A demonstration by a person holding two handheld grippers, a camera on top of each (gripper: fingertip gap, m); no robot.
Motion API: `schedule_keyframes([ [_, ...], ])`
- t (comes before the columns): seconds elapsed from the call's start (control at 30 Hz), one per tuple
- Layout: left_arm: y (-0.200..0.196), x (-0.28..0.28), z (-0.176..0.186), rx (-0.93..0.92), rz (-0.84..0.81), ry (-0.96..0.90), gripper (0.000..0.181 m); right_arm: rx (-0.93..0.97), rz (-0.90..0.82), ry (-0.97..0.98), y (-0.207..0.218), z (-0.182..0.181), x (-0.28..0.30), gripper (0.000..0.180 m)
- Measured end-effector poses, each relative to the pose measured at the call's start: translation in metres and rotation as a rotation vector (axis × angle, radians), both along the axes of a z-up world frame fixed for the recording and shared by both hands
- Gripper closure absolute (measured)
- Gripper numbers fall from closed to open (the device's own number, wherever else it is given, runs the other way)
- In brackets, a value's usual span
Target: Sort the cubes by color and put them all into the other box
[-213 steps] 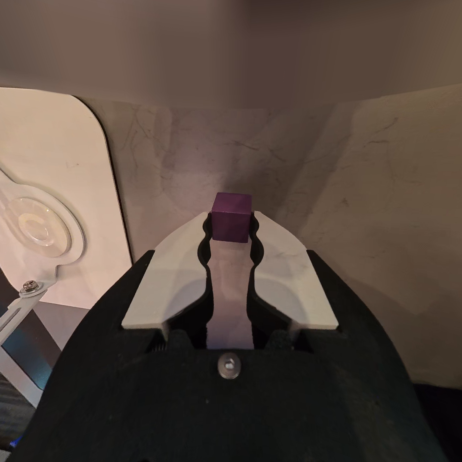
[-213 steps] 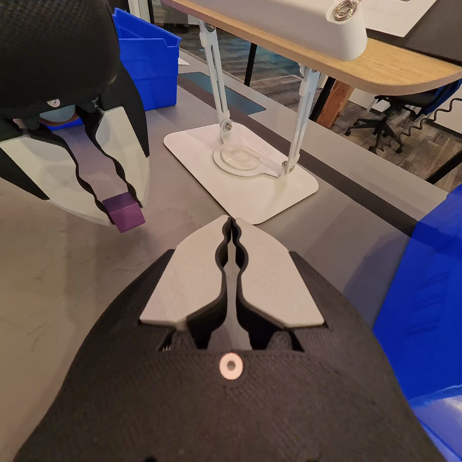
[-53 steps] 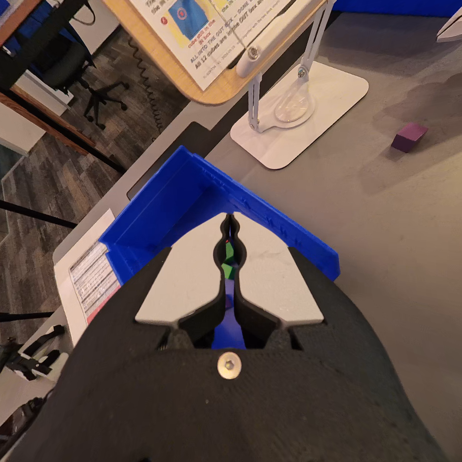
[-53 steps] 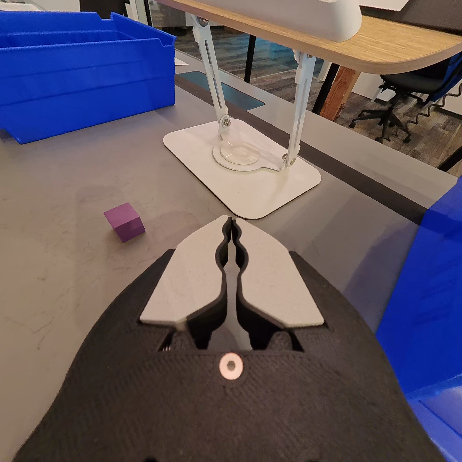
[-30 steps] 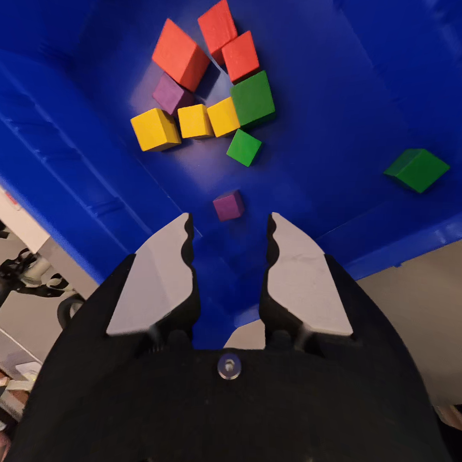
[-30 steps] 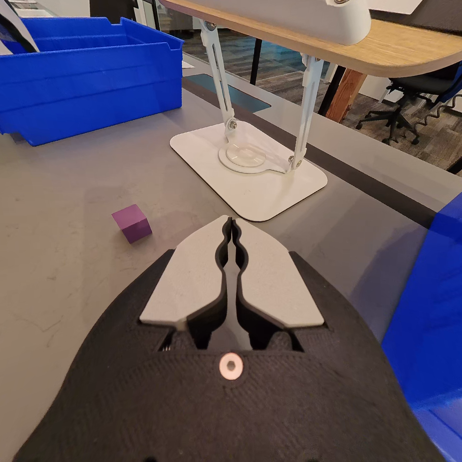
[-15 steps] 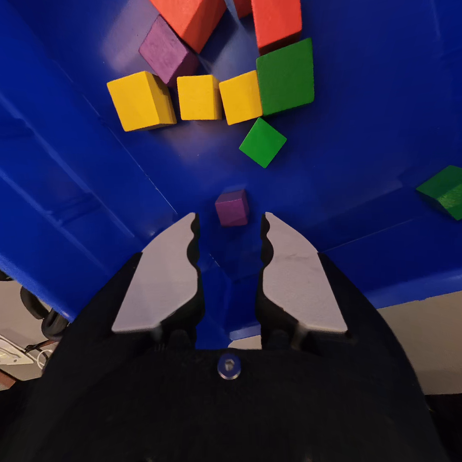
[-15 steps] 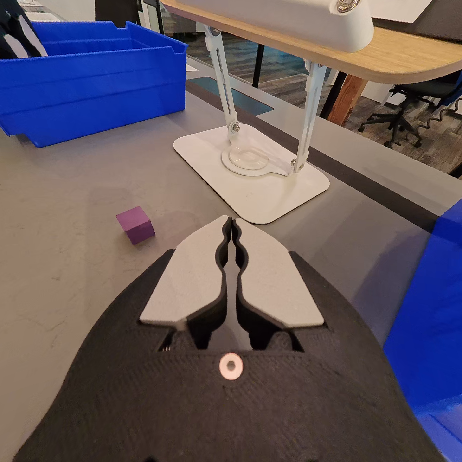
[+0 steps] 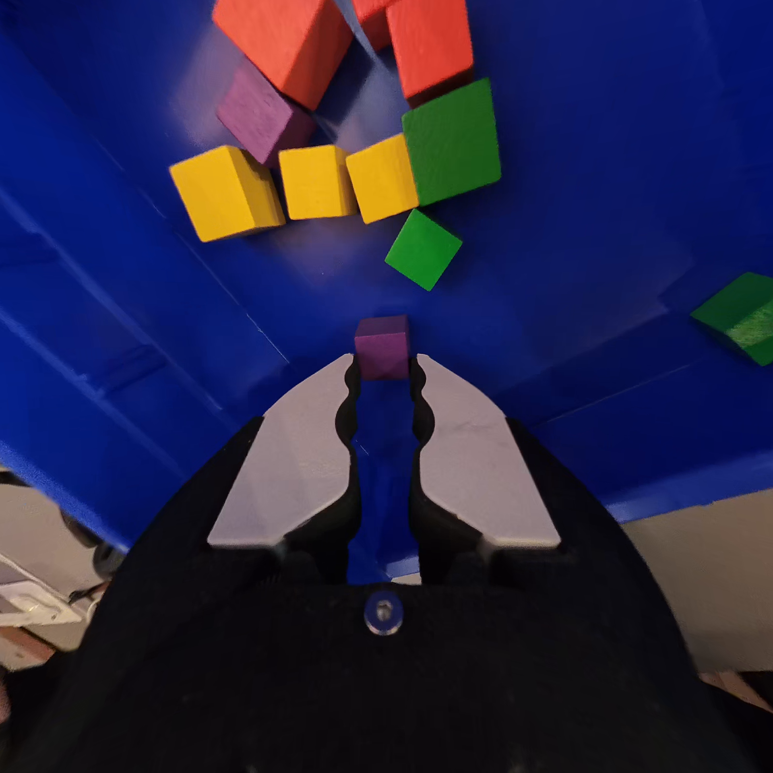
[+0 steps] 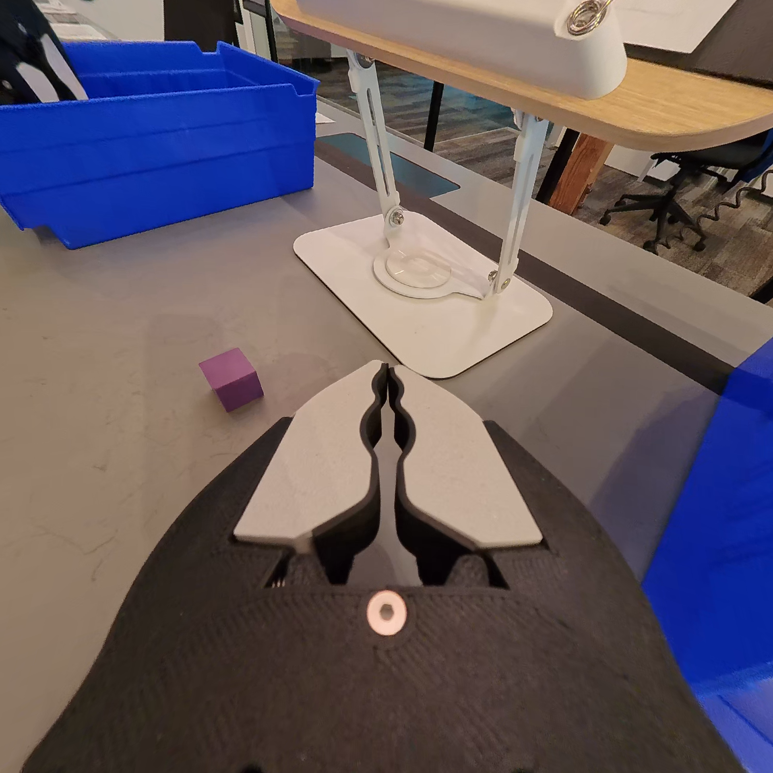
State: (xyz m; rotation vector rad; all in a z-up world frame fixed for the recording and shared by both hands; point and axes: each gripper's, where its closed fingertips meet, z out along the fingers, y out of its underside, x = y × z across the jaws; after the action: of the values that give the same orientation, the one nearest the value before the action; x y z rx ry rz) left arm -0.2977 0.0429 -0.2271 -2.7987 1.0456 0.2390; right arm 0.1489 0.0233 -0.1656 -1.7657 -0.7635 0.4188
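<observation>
In the left wrist view my left gripper (image 9: 384, 364) is down inside the blue box (image 9: 585, 209), its fingertips closed on both sides of a small purple cube (image 9: 381, 341) on the box floor. Beyond it lie red cubes (image 9: 288, 42), a larger purple cube (image 9: 261, 117), three yellow cubes (image 9: 316, 182) and green cubes (image 9: 451, 142). In the right wrist view my right gripper (image 10: 385, 370) is shut and empty above the grey table (image 10: 104, 439). Another purple cube (image 10: 232, 385) lies on the table just left of its tips.
The box with the cubes (image 10: 167, 138) stands at the far left, with the left gripper (image 10: 25, 71) inside it. A second blue box (image 10: 732, 502) is close on the right. A white stand base (image 10: 422, 293) with two legs holds a wooden board (image 10: 627, 96) overhead. One gripper's finger ends stand about 45 cm off the other's.
My left gripper has moved down to the small purple cube and its fingers have closed from wide apart onto it. My right gripper stays shut and has drifted slightly back.
</observation>
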Motion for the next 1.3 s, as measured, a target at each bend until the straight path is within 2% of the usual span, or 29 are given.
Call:
schedule_keyframes([
  [0.1,-0.003,0.008,0.023,0.092,-0.023,-0.057,0.158,0.0,-0.001,0.0,0.0,0.0,0.0,0.18],
  [0.23,-0.02,0.037,0.078,0.242,-0.111,-0.149,0.158,-0.002,0.0,-0.001,0.0,-0.001,0.0,0.18],
  [0.33,-0.039,0.079,0.121,0.335,-0.247,-0.204,0.159,-0.003,0.002,-0.003,0.0,-0.001,-0.001,0.18],
  [0.43,-0.058,0.134,0.14,0.357,-0.413,-0.232,0.159,0.001,0.001,-0.004,0.0,0.0,-0.001,0.18],
  [0.57,-0.073,0.207,0.129,0.294,-0.604,-0.259,0.159,0.009,-0.005,-0.002,0.0,0.002,0.001,0.18],
  [0.8,-0.06,0.277,0.081,0.252,-0.707,-0.199,0.159,0.014,-0.012,0.006,0.001,0.004,0.004,0.18],
  [1.0,-0.047,0.292,0.055,0.262,-0.708,-0.161,0.159,0.012,-0.001,0.003,0.0,0.003,0.001,0.18],
  [1.3,-0.049,0.296,0.038,0.212,-0.737,-0.146,0.159,0.004,0.003,-0.005,0.001,0.0,0.0,0.18],
])
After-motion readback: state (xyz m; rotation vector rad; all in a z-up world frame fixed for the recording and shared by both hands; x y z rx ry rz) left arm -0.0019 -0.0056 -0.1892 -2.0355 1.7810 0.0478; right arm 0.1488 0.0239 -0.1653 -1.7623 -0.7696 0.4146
